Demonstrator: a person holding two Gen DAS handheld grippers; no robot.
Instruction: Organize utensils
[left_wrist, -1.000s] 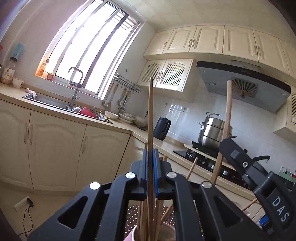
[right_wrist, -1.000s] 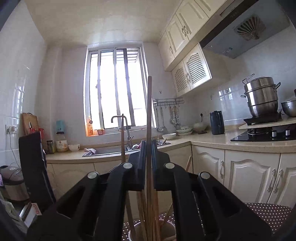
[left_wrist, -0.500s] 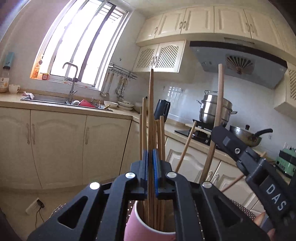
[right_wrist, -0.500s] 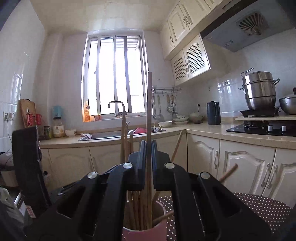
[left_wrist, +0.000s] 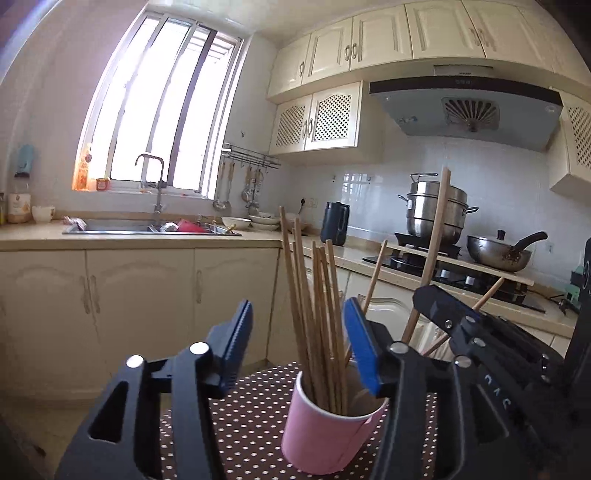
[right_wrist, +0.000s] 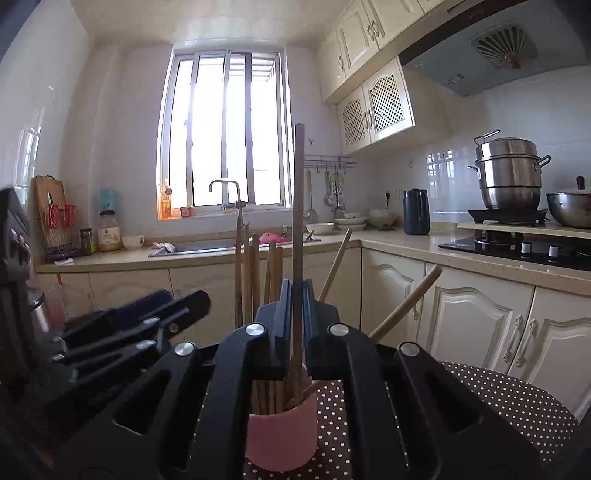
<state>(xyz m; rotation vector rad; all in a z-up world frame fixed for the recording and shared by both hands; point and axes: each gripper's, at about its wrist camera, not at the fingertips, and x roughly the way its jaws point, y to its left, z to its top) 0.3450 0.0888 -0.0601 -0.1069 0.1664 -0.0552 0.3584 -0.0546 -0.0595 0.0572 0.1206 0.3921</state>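
One long wooden chopstick (right_wrist: 297, 221) is clamped upright in the right gripper (right_wrist: 296, 314) for lowering into the pink paper cup (left_wrist: 328, 432), over which the left gripper (left_wrist: 297, 347) has just been opened, its jaws empty.

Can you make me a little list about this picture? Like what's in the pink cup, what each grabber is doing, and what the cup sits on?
cup: pink cup, upright
in the cup: a bunch of wooden chopsticks, some leaning out to the side
under the cup: brown cloth with white dots
left gripper: jaws have just been opening; the chopsticks stand between them, not pinched
right gripper: shut on one chopstick, held upright over the cup
behind: kitchen sink under a window, steel pots on the stove
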